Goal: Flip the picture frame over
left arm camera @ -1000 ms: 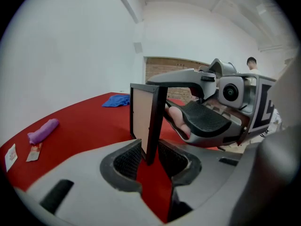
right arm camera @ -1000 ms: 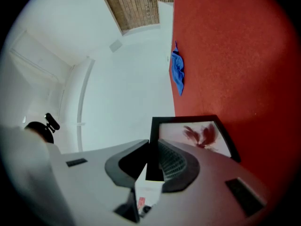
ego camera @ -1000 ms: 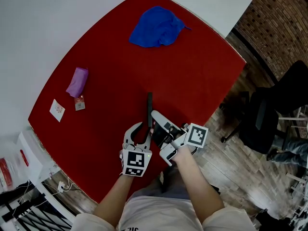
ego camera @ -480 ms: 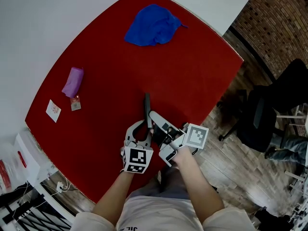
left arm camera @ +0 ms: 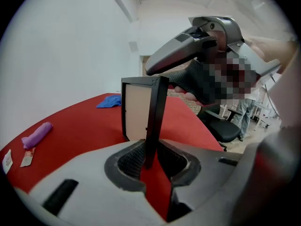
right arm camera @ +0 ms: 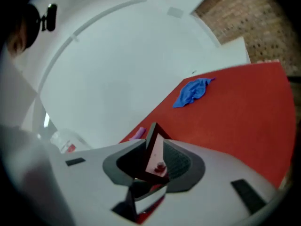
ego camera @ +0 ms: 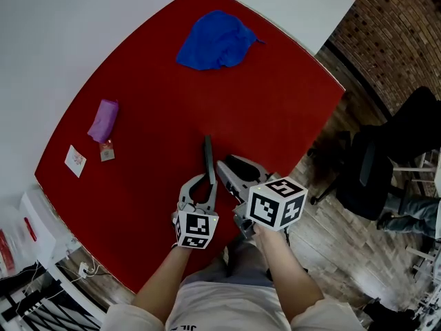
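Right now the picture frame (ego camera: 208,158) is standing upright on its long edge on the red table (ego camera: 275,102), just below the middle of the head view and close to the person's body. The left claw (ego camera: 208,183) is pinching the frame's near black edge, its pads pressing on both sides, and in the left gripper view the frame's pale face is turning toward the left. The right claw (ego camera: 227,161) is reaching in from the lower right, with its marker cube facing up. Its jaws have just been opening and are now standing loosely spread around the frame's upper corner, which is showing between them in the right gripper view. Well apart from the frame, a crumpled blue cloth (ego camera: 217,40) is lying near the top of the table. A purple bundle (ego camera: 103,119) and two small packets (ego camera: 74,160) are sitting by the left edge. A black office chair (ego camera: 386,164) is standing on the wooden floor at the right.
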A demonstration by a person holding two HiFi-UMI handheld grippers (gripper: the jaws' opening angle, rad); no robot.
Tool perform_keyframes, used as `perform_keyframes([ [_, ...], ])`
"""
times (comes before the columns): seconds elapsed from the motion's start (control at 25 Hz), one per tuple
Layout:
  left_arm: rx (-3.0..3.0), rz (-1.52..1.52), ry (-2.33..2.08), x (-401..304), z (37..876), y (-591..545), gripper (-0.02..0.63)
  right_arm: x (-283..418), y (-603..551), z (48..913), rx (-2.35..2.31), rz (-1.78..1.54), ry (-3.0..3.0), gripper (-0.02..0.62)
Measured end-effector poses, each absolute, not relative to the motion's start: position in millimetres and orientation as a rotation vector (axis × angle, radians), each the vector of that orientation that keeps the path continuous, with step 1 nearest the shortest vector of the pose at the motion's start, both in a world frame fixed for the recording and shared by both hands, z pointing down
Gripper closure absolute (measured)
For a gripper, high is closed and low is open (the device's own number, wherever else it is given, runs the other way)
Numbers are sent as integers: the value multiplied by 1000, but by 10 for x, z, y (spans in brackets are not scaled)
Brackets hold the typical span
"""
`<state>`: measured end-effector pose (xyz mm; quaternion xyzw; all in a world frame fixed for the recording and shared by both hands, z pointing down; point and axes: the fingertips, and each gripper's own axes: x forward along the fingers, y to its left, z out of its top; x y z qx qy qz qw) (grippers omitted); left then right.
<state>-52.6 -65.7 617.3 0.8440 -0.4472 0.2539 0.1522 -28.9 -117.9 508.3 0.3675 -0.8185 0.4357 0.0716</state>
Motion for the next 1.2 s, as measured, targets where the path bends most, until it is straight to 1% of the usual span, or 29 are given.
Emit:
perform_keyframes([
  [0.08,2423,736,-1286,-504,6171,-669,522,-286,-1178,5093,1106,1190,-2419,491],
  [0.2,2423,747,-1290,-467,6165,-693,522,-308,-1169,5106,1080,1107,-2383,465],
  [0.44,2433,762,-1285,-444,6176,-713,522,-468,-1158,5065,1045,1005,-2352,460],
  [0.64,2439,769,-1275,-418,6176,-712,522,-492,-1179,5184,1039,797,-2265,463],
  [0.72,2438,767,-1262,-403,6180,-713,522,-441,-1201,5191,1065,809,-2264,483],
  [0.8,2431,754,-1248,-411,6185,-702,520,-372,-1221,5217,1088,846,-2260,526],
  [1.0,2409,643,-1250,-525,6071,-657,520,-212,-1275,5322,1131,1017,-2266,529],
  [1.2,2298,531,-1333,-842,5982,-801,522,49,-1360,5482,1197,1228,-2250,529],
])
